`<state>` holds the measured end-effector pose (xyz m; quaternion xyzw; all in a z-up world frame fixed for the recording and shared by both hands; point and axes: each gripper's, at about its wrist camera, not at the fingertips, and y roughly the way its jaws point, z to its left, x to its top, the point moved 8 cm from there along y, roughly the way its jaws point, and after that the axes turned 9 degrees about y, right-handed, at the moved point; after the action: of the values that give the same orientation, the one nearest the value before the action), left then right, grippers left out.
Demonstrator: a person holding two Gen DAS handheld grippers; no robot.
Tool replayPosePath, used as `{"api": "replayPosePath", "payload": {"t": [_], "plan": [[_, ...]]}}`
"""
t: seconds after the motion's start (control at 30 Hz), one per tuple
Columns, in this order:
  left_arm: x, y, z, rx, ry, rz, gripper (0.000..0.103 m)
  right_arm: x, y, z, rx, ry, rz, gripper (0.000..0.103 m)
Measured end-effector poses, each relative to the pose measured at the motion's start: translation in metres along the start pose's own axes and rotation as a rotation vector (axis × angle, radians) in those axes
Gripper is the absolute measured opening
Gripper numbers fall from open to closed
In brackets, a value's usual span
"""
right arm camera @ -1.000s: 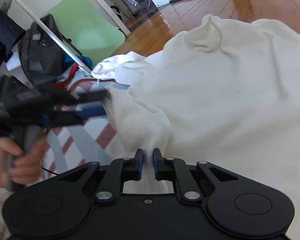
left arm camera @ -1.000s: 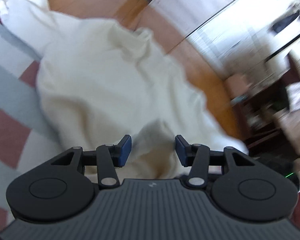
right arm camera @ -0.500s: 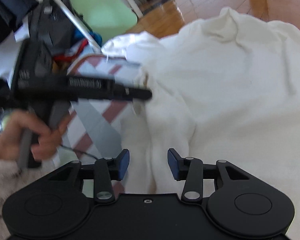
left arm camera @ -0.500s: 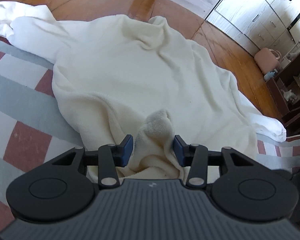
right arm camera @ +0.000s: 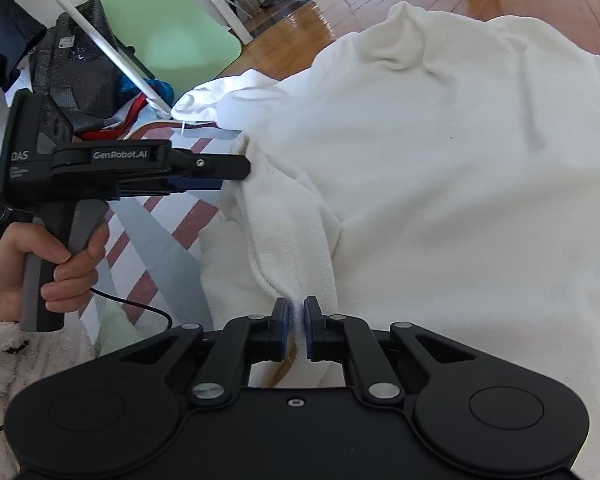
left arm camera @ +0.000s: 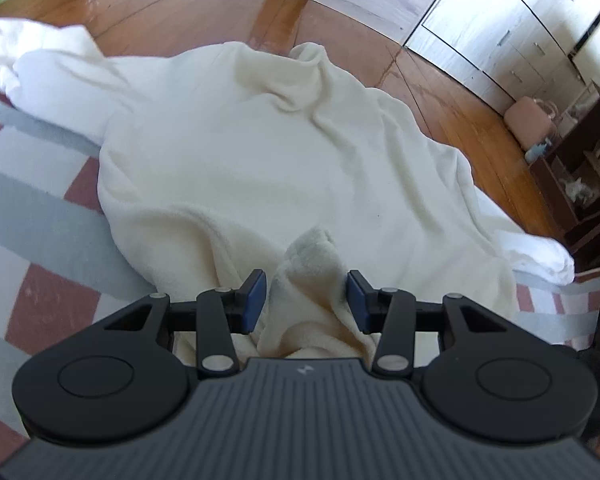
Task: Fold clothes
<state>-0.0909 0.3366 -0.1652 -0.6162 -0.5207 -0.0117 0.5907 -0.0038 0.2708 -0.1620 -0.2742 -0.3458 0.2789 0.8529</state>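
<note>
While right claw (right arm camera: 296, 322) pinches garment (right arm camera: 440, 168), left claw (left arm camera: 304, 300) gapes.

We saw a striped rug (left arm camera: 40, 216) in grey, white and brick red lying on a glossy wooden floor (left arm camera: 172, 12). Beyond the rug's far right corner stood a pink case (left arm camera: 528, 122) beside white drawers (left arm camera: 512, 44). Past its left edge sat a green panel (right arm camera: 180, 48) and a dark mesh bag (right arm camera: 76, 76).

Black hand-held gripper (right arm camera: 228, 172) with blue finger pads, silver screws, "GenRobot.AI" lettering; fuzzy cream sleeve (right arm camera: 16, 356).
</note>
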Motion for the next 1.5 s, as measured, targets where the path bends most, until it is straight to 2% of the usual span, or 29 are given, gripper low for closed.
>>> {"api": "replayPosePath", "payload": {"t": [0.3, 0.37, 0.47, 0.63, 0.87, 0.97, 1.1, 1.13, 1.2, 1.23, 1.27, 1.37, 1.5], "plan": [[-0.001, -0.001, 0.008, -0.010, -0.052, 0.009, 0.044, 0.005, -0.014, -0.027, 0.139, 0.230, -0.074, 0.009], [-0.001, 0.000, 0.011, -0.016, -0.069, 0.011, 0.044, 0.007, -0.015, -0.034, 0.124, 0.255, -0.078, 0.008], [-0.002, 0.002, 0.014, -0.017, -0.077, 0.017, 0.044, 0.006, -0.017, -0.031, 0.082, 0.211, -0.067, 0.009], [-0.002, 0.006, 0.019, -0.016, -0.090, 0.029, 0.043, -0.004, -0.023, -0.005, 0.102, 0.105, -0.022, 0.013], [0.000, 0.005, 0.019, -0.016, -0.096, 0.020, 0.043, -0.016, -0.019, -0.011, 0.061, 0.095, 0.013, 0.013], [0.000, 0.006, 0.020, -0.017, -0.097, 0.021, 0.043, -0.022, -0.014, -0.005, 0.013, 0.024, 0.044, 0.023], [0.001, 0.005, 0.018, -0.025, -0.093, 0.017, 0.043, -0.023, 0.003, 0.001, -0.076, -0.063, 0.076, 0.024], [0.002, 0.004, 0.017, -0.031, -0.093, 0.012, 0.043, -0.019, 0.008, -0.001, -0.103, -0.073, 0.071, 0.024], [0.003, -0.001, 0.016, -0.040, -0.088, -0.003, 0.043, -0.007, 0.017, -0.004, -0.105, -0.063, 0.041, 0.021], [0.004, -0.004, 0.017, -0.042, -0.086, -0.013, 0.044, 0.002, 0.019, -0.006, -0.100, -0.045, 0.012, 0.016], [0.004, -0.007, 0.017, -0.044, -0.083, -0.023, 0.044, 0.012, 0.019, -0.009, -0.104, -0.022, -0.023, 0.005], [0.004, -0.012, 0.019, -0.050, -0.099, -0.038, 0.046, 0.035, 0.010, -0.022, -0.103, 0.091, -0.108, 0.006], [0.004, -0.017, 0.019, -0.067, -0.119, -0.055, 0.046, 0.041, -0.006, -0.025, -0.092, 0.105, -0.149, 0.006]]}}
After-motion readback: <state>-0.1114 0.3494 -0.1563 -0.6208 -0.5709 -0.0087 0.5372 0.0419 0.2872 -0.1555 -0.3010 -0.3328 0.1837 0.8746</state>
